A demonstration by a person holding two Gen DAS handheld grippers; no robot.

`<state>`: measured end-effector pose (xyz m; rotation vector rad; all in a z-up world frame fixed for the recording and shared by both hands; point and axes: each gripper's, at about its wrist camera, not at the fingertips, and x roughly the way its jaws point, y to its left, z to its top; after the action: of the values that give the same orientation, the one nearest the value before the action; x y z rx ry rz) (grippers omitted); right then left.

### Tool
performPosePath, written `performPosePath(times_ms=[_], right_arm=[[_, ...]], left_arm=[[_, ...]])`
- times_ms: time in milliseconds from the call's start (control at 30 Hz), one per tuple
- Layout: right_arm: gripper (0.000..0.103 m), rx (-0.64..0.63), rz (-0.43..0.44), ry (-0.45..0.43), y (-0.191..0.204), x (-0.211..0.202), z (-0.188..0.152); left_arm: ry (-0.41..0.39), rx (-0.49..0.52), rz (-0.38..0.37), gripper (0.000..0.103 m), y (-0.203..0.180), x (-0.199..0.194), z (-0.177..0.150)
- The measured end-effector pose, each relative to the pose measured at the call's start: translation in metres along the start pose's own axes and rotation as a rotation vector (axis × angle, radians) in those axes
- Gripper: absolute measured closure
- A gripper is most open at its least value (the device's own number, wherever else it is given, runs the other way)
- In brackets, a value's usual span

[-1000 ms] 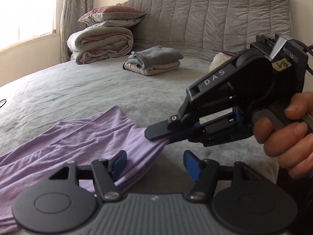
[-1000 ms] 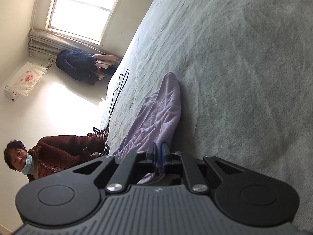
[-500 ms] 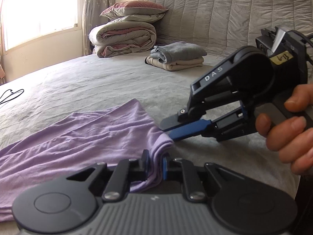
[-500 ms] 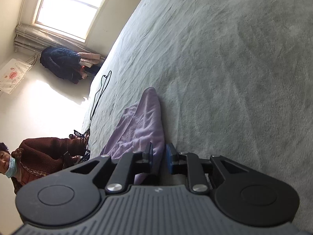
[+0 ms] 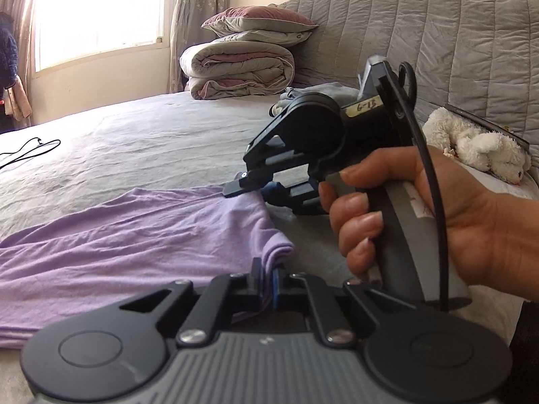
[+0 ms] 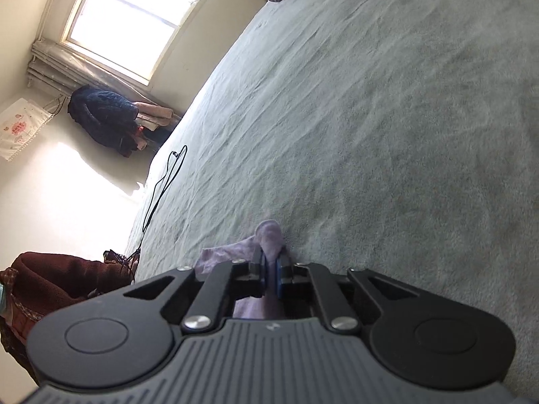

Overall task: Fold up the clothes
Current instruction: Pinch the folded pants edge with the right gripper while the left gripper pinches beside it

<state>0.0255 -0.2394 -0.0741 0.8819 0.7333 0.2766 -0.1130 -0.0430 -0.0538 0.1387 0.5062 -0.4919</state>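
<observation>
Plainly the purple garment (image 5: 128, 235) is thin, light and limp, lying flat on the grey bed (image 5: 134, 141) with one end bunched near both grippers; it should drape and stretch, so corners or hems look the best hold. The left gripper (image 5: 266, 279) has its fingers shut on a folded corner. The right gripper (image 6: 269, 269), held in a hand (image 5: 438, 222), has its fingers closing on another bunch of the same edge, cloth pinched between them
</observation>
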Motion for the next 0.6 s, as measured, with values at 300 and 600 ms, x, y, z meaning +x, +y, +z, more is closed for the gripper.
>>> performPosePath(times_ms=[300,600], right_arm=[[0.097,0.015,-0.016,-0.057,-0.027,-0.056,0.015],[0.097,-0.011,-0.027,-0.096,-0.044,-0.123,0.024]], left_arm=[[-0.033,-0.029,-0.021,0.099,-0.055,-0.009,0.019],[-0.078,-0.129,-0.057,0.099,-0.098,-0.016,0.029]])
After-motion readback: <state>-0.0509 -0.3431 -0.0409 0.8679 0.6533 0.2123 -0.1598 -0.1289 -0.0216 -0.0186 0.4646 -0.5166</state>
